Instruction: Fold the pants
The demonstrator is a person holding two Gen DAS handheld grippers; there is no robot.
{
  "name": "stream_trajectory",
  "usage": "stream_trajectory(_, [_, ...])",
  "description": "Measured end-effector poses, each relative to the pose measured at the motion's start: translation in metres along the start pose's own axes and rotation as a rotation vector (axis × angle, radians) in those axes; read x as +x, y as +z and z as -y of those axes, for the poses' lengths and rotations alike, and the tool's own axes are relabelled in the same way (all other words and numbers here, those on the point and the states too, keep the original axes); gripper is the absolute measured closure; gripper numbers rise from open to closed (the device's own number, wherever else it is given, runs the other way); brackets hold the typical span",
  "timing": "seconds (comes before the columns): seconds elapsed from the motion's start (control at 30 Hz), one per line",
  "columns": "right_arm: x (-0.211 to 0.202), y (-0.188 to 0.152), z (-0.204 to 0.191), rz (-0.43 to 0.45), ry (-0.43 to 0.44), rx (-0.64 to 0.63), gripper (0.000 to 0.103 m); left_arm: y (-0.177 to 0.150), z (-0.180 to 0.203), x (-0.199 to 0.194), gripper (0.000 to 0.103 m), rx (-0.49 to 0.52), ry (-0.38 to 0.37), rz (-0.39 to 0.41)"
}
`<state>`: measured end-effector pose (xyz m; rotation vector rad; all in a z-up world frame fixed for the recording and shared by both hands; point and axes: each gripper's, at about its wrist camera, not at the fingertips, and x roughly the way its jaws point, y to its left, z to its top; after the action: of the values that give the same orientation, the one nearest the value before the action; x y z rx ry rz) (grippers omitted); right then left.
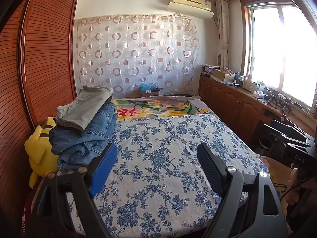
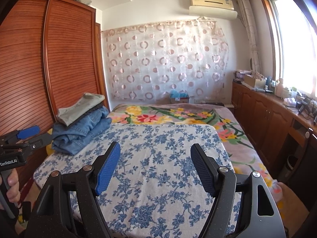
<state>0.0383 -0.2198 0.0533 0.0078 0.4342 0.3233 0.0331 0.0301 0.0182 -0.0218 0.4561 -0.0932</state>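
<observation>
A stack of pants lies at the bed's left edge: grey-green pants [image 1: 85,105] on top of blue jeans [image 1: 85,138]. It also shows in the right wrist view, grey-green pants [image 2: 81,108] over jeans [image 2: 83,130]. My left gripper [image 1: 158,156] is open and empty, held above the blue floral sheet [image 1: 168,158], just right of the stack. My right gripper [image 2: 155,158] is open and empty above the same sheet [image 2: 158,178]. The left gripper [image 2: 27,133] shows at the right wrist view's left edge, close to the jeans.
A yellow plush toy [image 1: 39,148] sits left of the stack against the wooden wardrobe [image 1: 39,59]. A flowered blanket [image 1: 158,108] covers the far bed. Wooden cabinets [image 1: 233,103] with clutter run along the right under the window. The right gripper's body [image 1: 293,144] is at the right.
</observation>
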Motion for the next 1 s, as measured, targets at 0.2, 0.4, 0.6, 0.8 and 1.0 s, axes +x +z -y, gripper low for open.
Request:
stream_trajectory(0.2, [0.0023, -0.0008, -0.0009, -0.001, 0.003, 0.000, 0.028, -0.0010, -0.0009, 0.0003, 0.020, 0.000, -0.003, -0.003])
stream_trajectory(0.4, [0.0023, -0.0008, -0.0011, -0.001, 0.003, 0.000, 0.028, -0.0006, -0.0005, 0.0000, 0.020, -0.001, -0.001, -0.002])
stream_trajectory(0.6, [0.0023, -0.0008, -0.0014, -0.001, 0.004, 0.000, 0.028, -0.0006, -0.0005, 0.0000, 0.020, 0.000, -0.002, -0.002])
stream_trajectory(0.8, [0.0028, -0.0011, -0.0017, 0.000, 0.003, 0.000, 0.028, -0.0003, -0.0002, -0.0002, 0.020, 0.000, -0.001, -0.001])
stream_trajectory(1.0, [0.0023, -0.0011, -0.0019, -0.001, 0.004, -0.001, 0.028, -0.0003, -0.0002, -0.0002, 0.020, 0.001, -0.002, -0.001])
